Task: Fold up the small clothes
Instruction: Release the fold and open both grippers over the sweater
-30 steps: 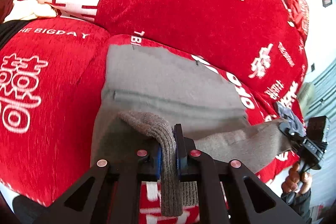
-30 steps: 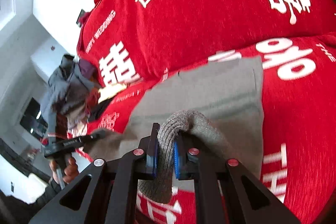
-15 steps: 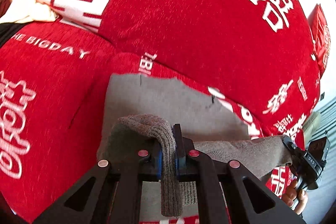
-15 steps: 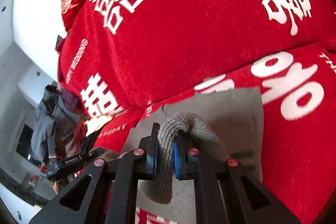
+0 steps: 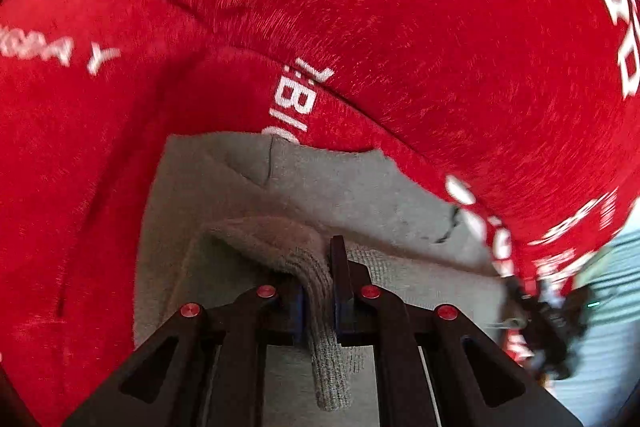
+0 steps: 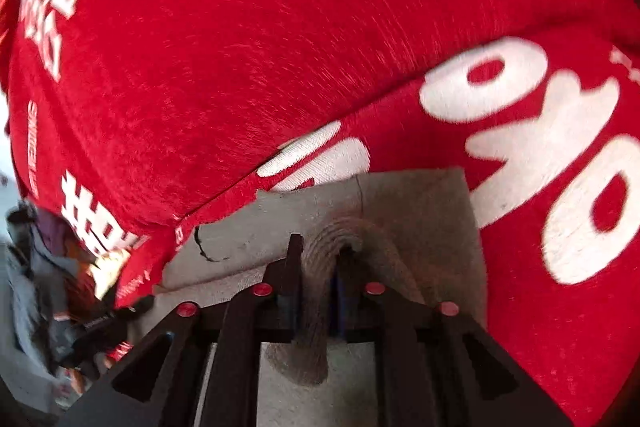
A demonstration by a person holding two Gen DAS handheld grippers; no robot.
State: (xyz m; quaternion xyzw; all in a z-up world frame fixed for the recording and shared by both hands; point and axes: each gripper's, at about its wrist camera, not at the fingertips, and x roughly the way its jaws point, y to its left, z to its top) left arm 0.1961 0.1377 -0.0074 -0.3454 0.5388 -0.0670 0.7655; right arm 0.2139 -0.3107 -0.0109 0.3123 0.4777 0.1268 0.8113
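Note:
A grey garment [image 5: 340, 187] lies flat on the red seat, its far edge against the backrest. My left gripper [image 5: 318, 267] has the garment's ribbed hem [image 5: 320, 307] between its pads, which still touch it as the jaws begin opening. In the right wrist view the same garment [image 6: 420, 211] shows, with another stretch of the ribbed hem [image 6: 316, 307] inside my right gripper [image 6: 322, 251]. Its jaws are opening and a dark gap shows beside the cloth. The hem between both grippers is folded over the lower layer, close to the far edge.
A red sofa cover with white lettering fills both views: the backrest cushion [image 5: 400, 27] rises just beyond the garment. The right gripper [image 5: 548, 319] shows blurred at the left view's right edge. A pile of grey clothes [image 6: 28, 267] stands at the right view's left.
Both grippers have carried the ribbed hem forward and down over the garment toward the backrest, so less of the lower layer shows. Both sets of jaws stand slightly wider than before.

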